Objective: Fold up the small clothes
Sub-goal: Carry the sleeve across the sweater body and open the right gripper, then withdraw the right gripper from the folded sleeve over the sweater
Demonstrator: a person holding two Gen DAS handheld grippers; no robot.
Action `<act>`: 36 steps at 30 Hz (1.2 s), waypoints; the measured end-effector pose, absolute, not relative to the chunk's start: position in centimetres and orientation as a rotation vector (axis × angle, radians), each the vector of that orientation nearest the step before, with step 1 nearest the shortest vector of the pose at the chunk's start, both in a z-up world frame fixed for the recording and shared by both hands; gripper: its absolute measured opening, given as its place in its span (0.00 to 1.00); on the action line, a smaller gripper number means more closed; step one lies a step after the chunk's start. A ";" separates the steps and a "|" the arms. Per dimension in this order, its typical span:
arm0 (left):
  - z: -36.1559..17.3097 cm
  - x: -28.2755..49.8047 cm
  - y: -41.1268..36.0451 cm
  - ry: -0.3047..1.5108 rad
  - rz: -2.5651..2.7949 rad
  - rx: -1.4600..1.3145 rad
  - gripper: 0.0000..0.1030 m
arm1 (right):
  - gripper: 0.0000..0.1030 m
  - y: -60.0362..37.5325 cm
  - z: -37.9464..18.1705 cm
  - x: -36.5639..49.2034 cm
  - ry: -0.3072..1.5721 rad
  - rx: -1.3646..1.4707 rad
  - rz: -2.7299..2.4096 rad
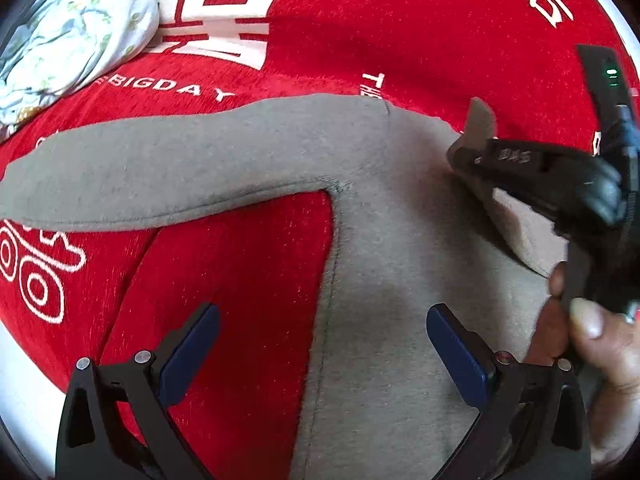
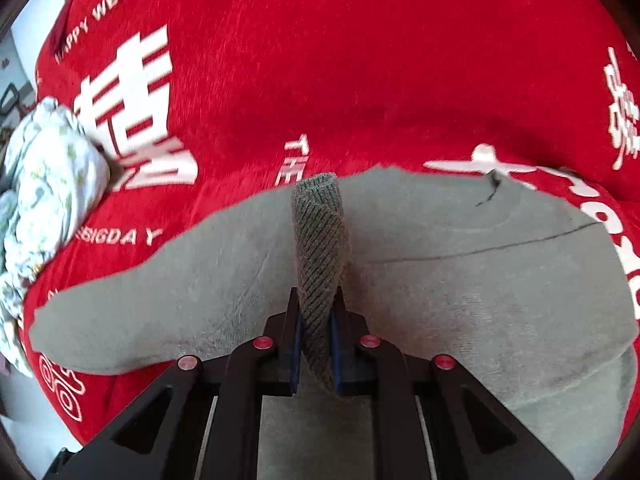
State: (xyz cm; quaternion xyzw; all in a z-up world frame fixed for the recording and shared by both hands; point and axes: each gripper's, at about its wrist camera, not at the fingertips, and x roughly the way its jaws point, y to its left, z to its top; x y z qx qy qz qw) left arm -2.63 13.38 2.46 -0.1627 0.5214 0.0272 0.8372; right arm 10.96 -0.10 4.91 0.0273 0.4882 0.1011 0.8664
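Note:
A small grey sweatshirt lies flat on a red cloth, one sleeve stretched out to the left. My left gripper is open and empty, low over the sweatshirt's left side seam. My right gripper is shut on the ribbed grey cuff of the other sleeve and holds it up over the sweatshirt's body. The right gripper also shows in the left wrist view, with the cuff sticking out of it.
A bunched white floral garment lies at the far left of the red cloth; it also shows in the right wrist view. The red cloth has white printed characters and lettering. A hand holds the right gripper.

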 end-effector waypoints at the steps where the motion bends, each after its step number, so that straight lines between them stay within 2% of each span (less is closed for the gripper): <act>1: 2.5 -2.7 13.5 1.102 0.063 -0.345 1.00 | 0.17 0.2 4.5 11.1 1.031 0.049 0.215; 2: 2.5 -2.7 13.6 1.102 0.069 -0.344 1.00 | 0.19 0.6 4.0 11.2 1.046 0.040 0.232; 3: 2.5 -2.8 13.6 1.102 0.072 -0.345 1.00 | 0.24 0.8 3.8 11.3 1.058 0.039 0.252; 4: 2.5 -2.8 13.7 1.102 0.075 -0.349 1.00 | 0.36 0.9 3.6 11.3 1.072 0.041 0.279; 5: 2.5 -2.8 13.9 1.101 0.080 -0.353 1.00 | 0.43 1.2 3.4 11.3 1.091 0.054 0.334; 6: 2.5 -2.7 14.0 1.103 0.086 -0.357 1.00 | 0.57 1.3 3.5 11.1 1.091 0.062 0.365; 7: 2.6 -2.7 14.1 1.105 0.089 -0.360 1.00 | 0.60 1.2 3.8 10.9 1.079 0.062 0.382; 11: 3.3 -2.3 13.7 1.097 0.087 -0.355 1.00 | 0.61 -1.4 6.9 9.5 0.990 0.073 0.431; 13: 3.9 -1.9 13.0 1.086 0.072 -0.338 1.00 | 0.73 -4.8 8.6 8.9 0.932 0.087 0.391; 15: 4.3 -1.5 12.0 1.082 0.051 -0.325 1.00 | 0.77 -9.0 9.6 8.4 0.891 0.074 0.286; 19: 5.3 0.9 8.1 1.083 -0.022 -0.263 1.00 | 0.77 -17.3 7.6 8.5 0.951 -0.017 0.003; 23: 5.6 4.6 2.8 1.087 -0.131 -0.206 1.00 | 0.77 -22.4 4.1 8.3 1.046 0.085 -0.033; 25: 4.5 6.5 0.4 1.113 -0.148 -0.159 1.00 | 0.77 -22.8 2.3 8.7 1.082 0.086 -0.044; 29: 0.7 9.3 -1.4 1.207 -0.026 -0.035 1.00 | 0.77 -21.7 2.8 9.1 1.045 0.030 -0.028; 32: 0.4 10.1 -1.2 1.161 0.007 -0.007 1.00 | 0.77 -21.8 2.8 10.5 1.042 0.018 -0.034; 36: 0.2 11.5 -0.7 1.171 0.007 -0.015 1.00 | 0.97 -22.7 1.0 14.2 1.086 0.046 -0.079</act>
